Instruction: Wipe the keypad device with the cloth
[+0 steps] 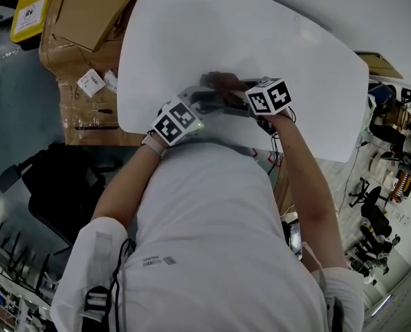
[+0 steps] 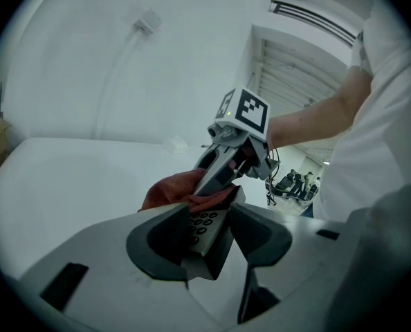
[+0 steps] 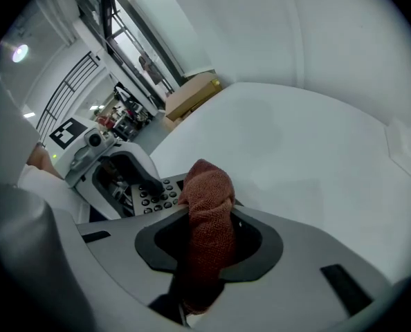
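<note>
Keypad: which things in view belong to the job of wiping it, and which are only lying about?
Job: keypad, cloth, left claw holding the keypad, right claw holding the cloth.
Lying about: cardboard boxes, yellow box, chair.

Bright, even overhead light with a cool white cast. In the head view the white table (image 1: 261, 61) is nearly blown out and low in contrast. The floor at 9 o'clock is dim, and the corners are soft.

Both gripper views show heavy fisheye, a black vignette at all the corners, and lines that bow toward the rim.

- **Left gripper view:** the keypad device (image 2: 204, 228) sits in shade between the jaws and is slightly soft.
- **Right gripper view:** a lamp (image 3: 19, 52) flares at 10 o'clock. The cloth (image 3: 209, 220) weave is sharp, and the background at 10 o'clock is mushy.
</note>
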`<state>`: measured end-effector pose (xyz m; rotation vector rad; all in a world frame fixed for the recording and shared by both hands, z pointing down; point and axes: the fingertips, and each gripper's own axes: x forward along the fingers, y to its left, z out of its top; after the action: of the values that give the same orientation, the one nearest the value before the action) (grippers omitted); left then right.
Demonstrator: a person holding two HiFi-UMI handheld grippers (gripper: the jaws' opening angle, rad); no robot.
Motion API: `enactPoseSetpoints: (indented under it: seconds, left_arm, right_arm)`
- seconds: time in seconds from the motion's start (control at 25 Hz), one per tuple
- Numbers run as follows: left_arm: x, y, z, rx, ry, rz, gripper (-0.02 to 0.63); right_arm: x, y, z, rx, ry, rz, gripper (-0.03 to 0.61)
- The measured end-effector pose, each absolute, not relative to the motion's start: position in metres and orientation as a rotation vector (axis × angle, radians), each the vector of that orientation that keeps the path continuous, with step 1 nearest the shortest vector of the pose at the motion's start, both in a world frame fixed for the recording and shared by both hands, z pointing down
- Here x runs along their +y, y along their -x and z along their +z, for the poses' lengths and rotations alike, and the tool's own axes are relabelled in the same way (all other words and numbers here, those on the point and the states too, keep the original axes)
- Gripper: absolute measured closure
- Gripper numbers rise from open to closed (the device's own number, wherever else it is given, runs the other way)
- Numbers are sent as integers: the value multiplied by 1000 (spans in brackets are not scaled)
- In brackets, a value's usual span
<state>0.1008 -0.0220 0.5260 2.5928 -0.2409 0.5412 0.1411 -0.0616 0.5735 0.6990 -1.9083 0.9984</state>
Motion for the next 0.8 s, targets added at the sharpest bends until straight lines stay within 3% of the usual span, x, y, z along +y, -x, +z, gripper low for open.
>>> enactPoseSetpoints:
  seconds: [0.8]
  left_arm:
    - [-21,-101,524,-255,-2642,509,426]
  right_arm:
    - [-33,-115,540,-1957,-585,974,475]
